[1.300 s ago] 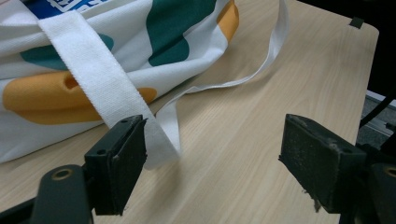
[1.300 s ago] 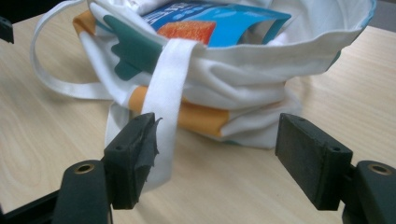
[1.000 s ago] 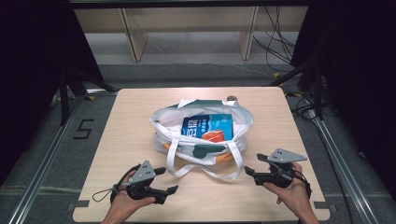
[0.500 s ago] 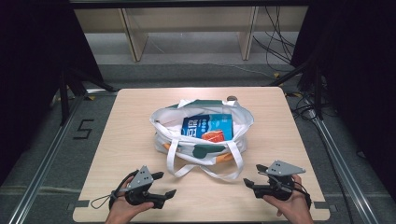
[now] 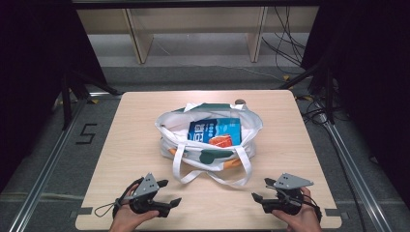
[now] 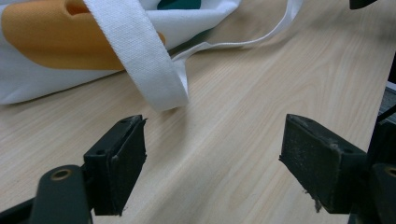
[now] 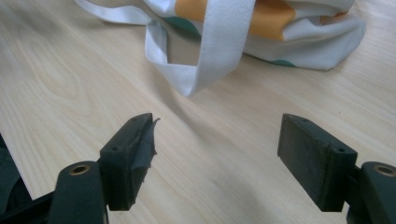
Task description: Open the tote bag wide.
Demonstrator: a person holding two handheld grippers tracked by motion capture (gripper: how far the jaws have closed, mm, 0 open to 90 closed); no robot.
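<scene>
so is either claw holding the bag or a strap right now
No. Both the left claw and right claw are open over bare table, short of the bag straps.

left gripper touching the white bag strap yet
Apart. The left gripper view shows bare table between the open left gripper and the strap.

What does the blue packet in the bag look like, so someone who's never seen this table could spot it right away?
In the middle of the wooden table sits an open white tote bag with long white handles trailing toward the person. Lying flat inside its mouth is the blue packet. It is the only bright blue thing there, with white lettering and an orange-red patch at one corner.
</scene>
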